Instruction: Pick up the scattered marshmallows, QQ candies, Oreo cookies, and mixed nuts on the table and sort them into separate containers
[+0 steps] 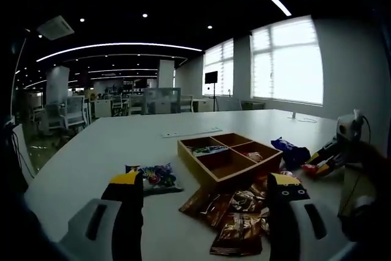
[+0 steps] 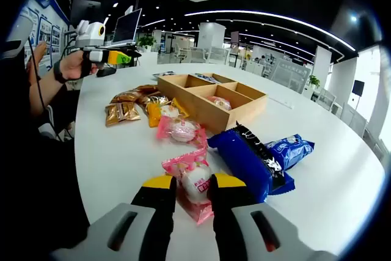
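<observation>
Right gripper view: two pink marshmallow packs (image 2: pixel 194 183), two blue Oreo packs (image 2: pixel 247 163).

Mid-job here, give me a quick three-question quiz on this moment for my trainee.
1. True or false: the right gripper has a pink marshmallow pack between its jaws.
2. Which lies right next to that pack? A) blue Oreo packs B) a glass bottle C) a metal spoon
3. Fill in: in the left gripper view, the wooden tray has ___ compartments.

Key: 1 true: the jaws stand close on both sides of the pack. 2 A. 3 four, and at least two hold a packet. The left gripper is open and holds nothing; brown snack packs lie on the table between its jaws and the tray.
</observation>
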A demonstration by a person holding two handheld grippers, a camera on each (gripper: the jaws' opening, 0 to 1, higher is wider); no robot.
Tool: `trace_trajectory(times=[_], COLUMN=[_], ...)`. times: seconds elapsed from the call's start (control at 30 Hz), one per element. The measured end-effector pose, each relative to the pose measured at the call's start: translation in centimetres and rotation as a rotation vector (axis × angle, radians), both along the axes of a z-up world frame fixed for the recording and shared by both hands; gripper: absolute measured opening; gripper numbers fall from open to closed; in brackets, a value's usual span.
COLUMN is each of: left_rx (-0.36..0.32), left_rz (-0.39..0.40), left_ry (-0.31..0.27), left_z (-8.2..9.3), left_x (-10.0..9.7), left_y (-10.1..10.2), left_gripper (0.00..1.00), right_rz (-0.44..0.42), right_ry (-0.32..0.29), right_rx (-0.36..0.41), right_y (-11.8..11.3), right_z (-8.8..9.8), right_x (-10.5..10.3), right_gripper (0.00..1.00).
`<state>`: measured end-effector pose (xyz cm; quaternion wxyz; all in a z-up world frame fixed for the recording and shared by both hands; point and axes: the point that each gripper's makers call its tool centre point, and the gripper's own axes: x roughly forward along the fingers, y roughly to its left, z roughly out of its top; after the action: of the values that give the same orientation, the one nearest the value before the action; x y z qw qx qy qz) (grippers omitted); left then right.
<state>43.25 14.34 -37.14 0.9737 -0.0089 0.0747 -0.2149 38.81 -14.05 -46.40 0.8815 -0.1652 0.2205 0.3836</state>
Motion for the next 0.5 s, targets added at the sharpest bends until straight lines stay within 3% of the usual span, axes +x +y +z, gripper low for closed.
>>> trace_trajectory(times=[0.17, 0.5], left_rx=[-0.036, -0.036], left_rz=[-0.014, -0.029], left_ry=[0.001, 0.009], left_z=[0.32, 0.01], left_x=[-0.13, -0.32], left_y=[-0.25, -0.59], left_gripper=[0.87, 0.87], right_rz=[-0.007, -0.014], right_ry=[0.001, 0.007], right_rx=[0.008, 0.026], right_y=[-0.14, -0.25], right_z=[0.03, 0.14], right_x=[0.14, 0.17], right_gripper=[0.16, 0.15])
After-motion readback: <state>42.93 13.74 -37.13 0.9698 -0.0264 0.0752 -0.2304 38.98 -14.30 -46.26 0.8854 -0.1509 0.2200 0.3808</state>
